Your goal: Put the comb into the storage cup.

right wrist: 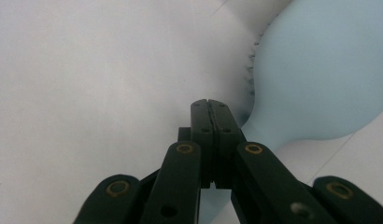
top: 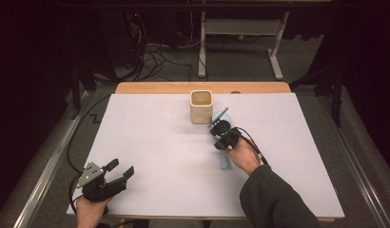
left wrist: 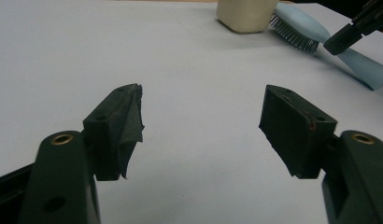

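Across the middle of the frame your counter (top: 150, 142) carries a beige cup (top: 201, 106) at upper centre, with the blue hairbrush (top: 225, 161) lying just right of it. Your right tongs (top: 220, 131) hover clenched above the brush, grasping nothing; your left tongs (top: 121, 169), lower left, stand released.

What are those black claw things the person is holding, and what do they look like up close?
Two handheld tools. The left gripper is black with flat pads, brass-coloured rivets and a grey three-cornered plate on top; one pad's covering is frayed. The right gripper is black too, trailing a black cable. A dark sleeve covers that arm.
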A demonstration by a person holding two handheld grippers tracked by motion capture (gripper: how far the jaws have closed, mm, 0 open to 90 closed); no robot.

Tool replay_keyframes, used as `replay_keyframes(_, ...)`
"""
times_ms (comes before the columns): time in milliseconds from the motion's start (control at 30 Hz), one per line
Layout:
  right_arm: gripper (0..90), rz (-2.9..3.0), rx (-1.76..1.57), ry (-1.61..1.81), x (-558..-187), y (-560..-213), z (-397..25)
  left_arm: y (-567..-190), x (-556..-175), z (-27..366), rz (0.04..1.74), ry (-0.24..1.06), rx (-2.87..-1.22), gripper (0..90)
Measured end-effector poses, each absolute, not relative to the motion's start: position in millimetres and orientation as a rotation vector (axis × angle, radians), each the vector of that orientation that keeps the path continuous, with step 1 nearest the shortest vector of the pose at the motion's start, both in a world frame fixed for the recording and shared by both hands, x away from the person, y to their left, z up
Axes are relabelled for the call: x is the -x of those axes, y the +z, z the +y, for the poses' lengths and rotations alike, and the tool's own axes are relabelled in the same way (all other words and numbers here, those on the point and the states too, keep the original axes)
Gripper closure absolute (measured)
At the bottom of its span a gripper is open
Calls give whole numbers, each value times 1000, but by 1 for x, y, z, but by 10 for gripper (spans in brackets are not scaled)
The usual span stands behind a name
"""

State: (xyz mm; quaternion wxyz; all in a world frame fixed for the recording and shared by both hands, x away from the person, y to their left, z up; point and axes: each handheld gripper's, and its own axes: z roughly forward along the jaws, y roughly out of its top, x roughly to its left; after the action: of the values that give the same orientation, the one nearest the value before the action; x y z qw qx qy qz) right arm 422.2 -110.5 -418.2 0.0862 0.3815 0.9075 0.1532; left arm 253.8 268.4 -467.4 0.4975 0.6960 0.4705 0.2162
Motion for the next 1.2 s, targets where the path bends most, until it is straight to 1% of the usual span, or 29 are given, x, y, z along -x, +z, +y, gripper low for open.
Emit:
replay_keyframes(400, 900, 2697, -1125, 426, -424, -415, -118, -467, -254, 268, 1138, 525, -1687, 305)
replay_keyframes(433, 900, 2687, -1172, 414, -422, -414, -117, -467, -254, 268, 1136, 525, -1690, 305)
replay_keyframes(533, 900, 2689, -1125, 419, -424, -414, -120, -467, -254, 268, 1136, 526, -1691, 305)
replay_keyframes(1067, 900, 2671, -1138, 405, -424, -413, -123, -467, -253, 268, 1132, 531, -1685, 305)
replay_keyframes(1200, 900, 2672, -1098, 377, -423, -413, -122, -467, -252, 268, 1133, 533, -1685, 305)
